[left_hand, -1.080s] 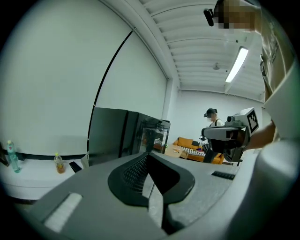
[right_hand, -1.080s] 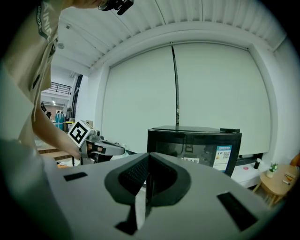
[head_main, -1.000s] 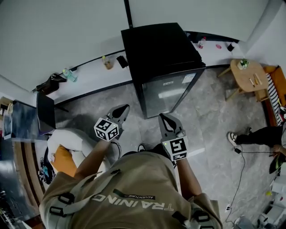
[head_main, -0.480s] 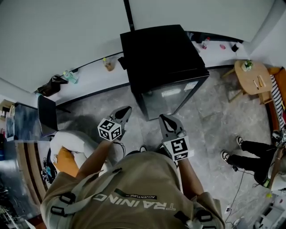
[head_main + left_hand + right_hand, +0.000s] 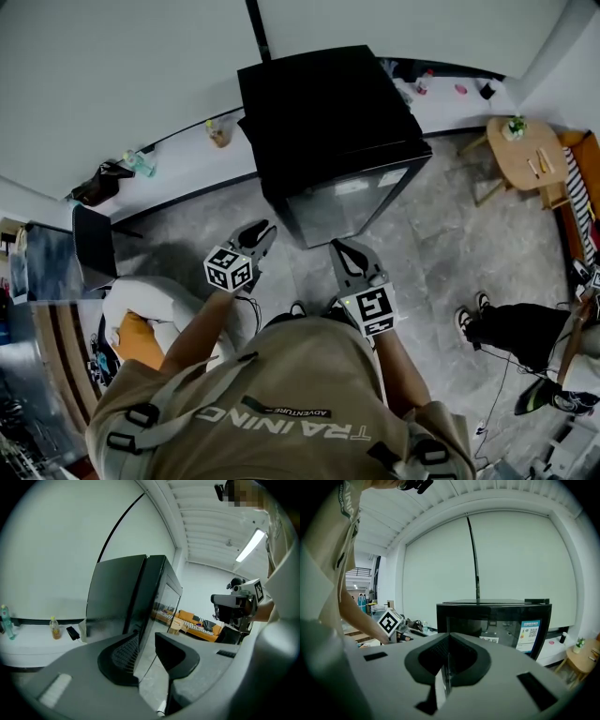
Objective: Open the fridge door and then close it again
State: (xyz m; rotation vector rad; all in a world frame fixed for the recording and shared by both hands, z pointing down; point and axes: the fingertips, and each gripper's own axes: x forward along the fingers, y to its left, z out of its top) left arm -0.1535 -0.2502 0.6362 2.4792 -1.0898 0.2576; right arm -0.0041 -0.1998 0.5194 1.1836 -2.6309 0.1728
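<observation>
Head view: your left gripper [image 5: 256,231] jaws apart, empty; right gripper [image 5: 341,247] jaws together, empty; both near closed fridge [image 5: 323,112].

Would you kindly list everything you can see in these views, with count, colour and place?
fridge: one, black with a glass door, shut, centre ahead
ledge: one, white, running behind the fridge
bottles: two, one yellowish, one clear green, on the ledge left of the fridge
bag: one, dark, on the ledge farther left
round table: one, wooden, right of the fridge
sofa: one, orange, far right
white bundle: one, lower left
bystander's legs: one pair, dark trousers, right
left gripper: one, grey, jaws apart, empty, short of the fridge
right gripper: one, grey, jaws together, empty, short of the fridge
</observation>
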